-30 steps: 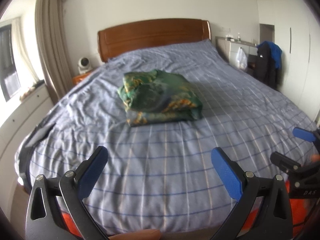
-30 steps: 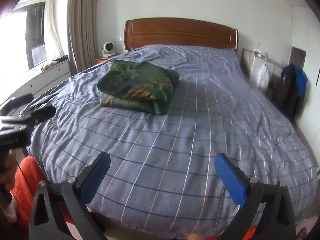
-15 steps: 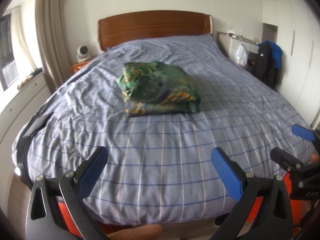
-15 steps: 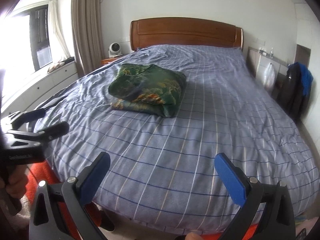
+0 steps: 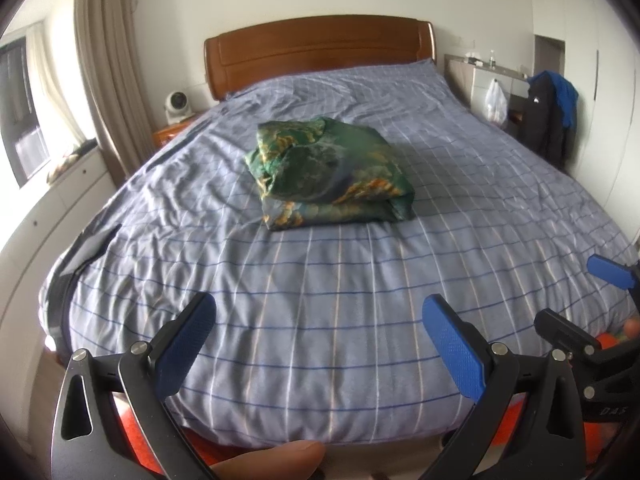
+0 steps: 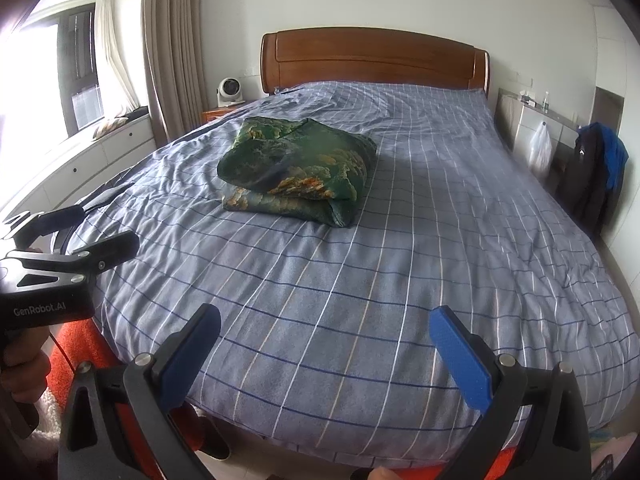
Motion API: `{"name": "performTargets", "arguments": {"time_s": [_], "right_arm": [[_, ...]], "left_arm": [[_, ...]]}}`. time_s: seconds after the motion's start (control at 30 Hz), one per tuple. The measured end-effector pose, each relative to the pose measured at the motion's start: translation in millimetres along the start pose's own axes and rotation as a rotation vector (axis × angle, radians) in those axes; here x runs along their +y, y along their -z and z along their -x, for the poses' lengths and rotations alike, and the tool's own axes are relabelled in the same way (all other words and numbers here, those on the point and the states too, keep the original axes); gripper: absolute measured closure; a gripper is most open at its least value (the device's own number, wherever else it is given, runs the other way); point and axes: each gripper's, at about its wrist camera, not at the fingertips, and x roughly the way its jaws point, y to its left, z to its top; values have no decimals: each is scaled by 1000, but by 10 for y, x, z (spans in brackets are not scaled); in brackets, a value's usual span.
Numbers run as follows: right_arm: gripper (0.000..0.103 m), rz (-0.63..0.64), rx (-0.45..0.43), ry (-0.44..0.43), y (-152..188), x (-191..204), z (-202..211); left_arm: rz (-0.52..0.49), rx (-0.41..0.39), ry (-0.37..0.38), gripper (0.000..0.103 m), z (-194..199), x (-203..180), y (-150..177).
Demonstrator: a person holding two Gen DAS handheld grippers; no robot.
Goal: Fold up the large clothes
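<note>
The folded green cloth (image 5: pixel 330 174) lay on the bed (image 5: pixel 320 280) around its middle, nearer the headboard (image 5: pixel 320 50) than the foot, where the left gripper (image 5: pixel 316 344) and right gripper (image 6: pixel 324 352) hung with jaws spread wide, both empty.

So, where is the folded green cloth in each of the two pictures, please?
Left wrist view: the folded green cloth lies slightly above centre, on the blue checked bedcover.
Right wrist view: the cloth lies left of centre, upper half.
Shared landmark: the wooden headboard stands behind it in both.
</note>
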Motion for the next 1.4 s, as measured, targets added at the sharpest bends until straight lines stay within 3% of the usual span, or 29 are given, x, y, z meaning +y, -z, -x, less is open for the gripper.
{"name": "performTargets", "arguments": {"time_s": [0.67, 1.03, 1.4], "right_arm": [[0, 0, 46, -13, 32, 42, -75], [0, -19, 28, 29, -85, -75, -59], [0, -6, 49, 9, 2, -3, -64]], "left_arm": [[17, 98, 39, 0, -162, 8, 26], [24, 83, 5, 0, -117, 40, 4], [25, 82, 11, 0, -101, 19, -7]]}}
